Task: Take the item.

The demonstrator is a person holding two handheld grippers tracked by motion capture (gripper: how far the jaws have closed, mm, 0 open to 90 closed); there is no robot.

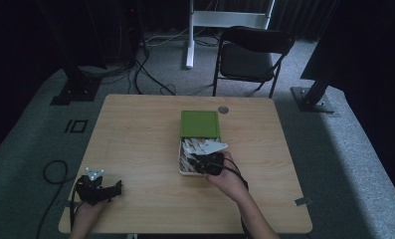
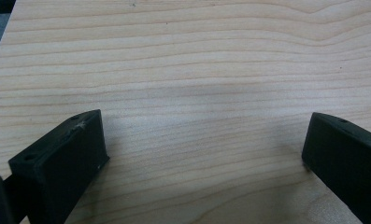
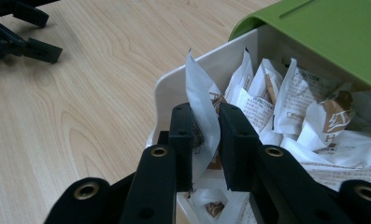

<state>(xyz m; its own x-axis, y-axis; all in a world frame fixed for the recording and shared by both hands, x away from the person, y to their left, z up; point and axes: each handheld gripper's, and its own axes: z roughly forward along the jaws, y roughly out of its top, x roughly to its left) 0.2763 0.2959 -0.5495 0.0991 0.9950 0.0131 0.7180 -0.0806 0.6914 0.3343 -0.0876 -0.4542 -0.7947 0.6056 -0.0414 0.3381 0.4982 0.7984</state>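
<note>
A white box [image 1: 181,158] with a green lid [image 1: 200,123] slid back sits mid-table, holding several white paper sachets [image 3: 290,107]. My right gripper [image 1: 205,162] is over the box's near end, shut on one white sachet [image 3: 199,93] that stands upright between its jaws [image 3: 205,140]. The box's white wall [image 3: 171,88] is just behind that sachet. My left gripper [image 1: 116,189] rests at the table's near left corner, open, with bare wood between its fingers [image 2: 61,158].
A wooden table [image 1: 135,134] carries a small round grommet [image 1: 223,109] behind the green lid. A black folding chair [image 1: 252,55] and a white stand [image 1: 190,35] are beyond the far edge. Cables lie on the grey carpet at left.
</note>
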